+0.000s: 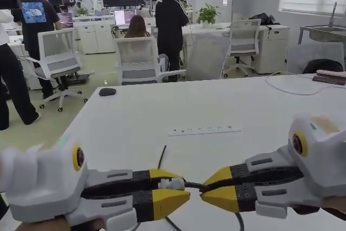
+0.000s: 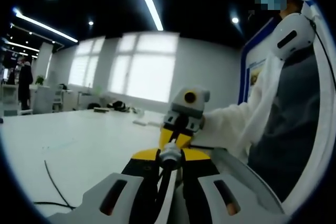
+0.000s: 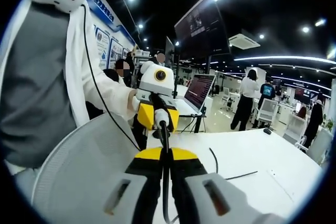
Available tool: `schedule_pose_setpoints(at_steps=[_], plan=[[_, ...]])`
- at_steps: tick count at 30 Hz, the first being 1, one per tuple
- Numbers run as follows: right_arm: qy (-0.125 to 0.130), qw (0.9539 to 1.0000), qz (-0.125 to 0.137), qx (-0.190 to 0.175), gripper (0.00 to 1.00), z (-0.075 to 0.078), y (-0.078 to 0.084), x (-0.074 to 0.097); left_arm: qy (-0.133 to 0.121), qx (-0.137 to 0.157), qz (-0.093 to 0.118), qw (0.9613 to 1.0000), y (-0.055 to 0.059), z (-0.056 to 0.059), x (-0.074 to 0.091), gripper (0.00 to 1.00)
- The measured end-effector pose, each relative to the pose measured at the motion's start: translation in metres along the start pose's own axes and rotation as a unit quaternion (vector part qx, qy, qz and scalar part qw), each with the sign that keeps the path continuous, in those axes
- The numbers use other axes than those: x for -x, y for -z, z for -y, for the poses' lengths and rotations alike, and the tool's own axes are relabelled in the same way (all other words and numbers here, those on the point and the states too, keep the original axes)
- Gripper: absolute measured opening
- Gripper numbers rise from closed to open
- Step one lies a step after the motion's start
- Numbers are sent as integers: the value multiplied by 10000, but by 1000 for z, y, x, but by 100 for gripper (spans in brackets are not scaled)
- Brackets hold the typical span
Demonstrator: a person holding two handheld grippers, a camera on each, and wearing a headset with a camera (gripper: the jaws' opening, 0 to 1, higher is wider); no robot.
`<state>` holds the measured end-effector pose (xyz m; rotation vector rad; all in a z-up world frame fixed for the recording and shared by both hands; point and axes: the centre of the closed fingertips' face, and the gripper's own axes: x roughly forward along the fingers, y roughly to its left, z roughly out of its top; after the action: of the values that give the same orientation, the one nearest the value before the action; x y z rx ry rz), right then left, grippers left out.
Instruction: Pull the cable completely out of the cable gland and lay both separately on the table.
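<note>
Low over the white table [image 1: 227, 106], my two grippers meet tip to tip. The left gripper [image 1: 184, 186] is shut on a small white cable gland [image 1: 172, 183], which sits between its yellow tips [image 2: 170, 155]. A black cable [image 1: 194, 185] leaves the gland and runs straight into my right gripper [image 1: 203, 187], whose jaws are shut on it. In the right gripper view the cable [image 3: 165, 140] runs from between my own jaws [image 3: 164, 153] to the white gland [image 3: 161, 117] in the gripper opposite. Loose cable trails on the table [image 1: 161, 158] and below the grippers [image 1: 239, 221].
A white power strip [image 1: 204, 130] lies mid-table beyond the grippers and a black mouse [image 1: 107, 91] rests at the far left edge. A thin white cable [image 1: 292, 90] loops at the far right. Office chairs [image 1: 138, 60] and standing people are behind the table.
</note>
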<state>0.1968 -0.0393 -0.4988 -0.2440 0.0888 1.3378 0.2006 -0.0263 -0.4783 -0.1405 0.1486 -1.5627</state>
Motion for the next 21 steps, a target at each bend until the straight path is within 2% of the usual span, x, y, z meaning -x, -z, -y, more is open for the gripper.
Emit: schedule_pose_setpoints(at_steps=[6, 13, 15, 21], plan=[[153, 9995, -254, -90, 2, 5, 24, 13, -95, 152, -12, 9998, 6, -5, 5, 16], [360, 9981, -400, -310, 2, 11, 47, 28, -163, 291, 46, 9994, 6, -8, 10, 16], [387, 9978, -413, -344, 2, 12, 49, 30, -147, 330, 60, 9993, 6, -7, 9, 16], [374, 9971, -520, -404, 3, 9, 58, 31, -135, 231, -90, 9996, 11, -4, 5, 16]])
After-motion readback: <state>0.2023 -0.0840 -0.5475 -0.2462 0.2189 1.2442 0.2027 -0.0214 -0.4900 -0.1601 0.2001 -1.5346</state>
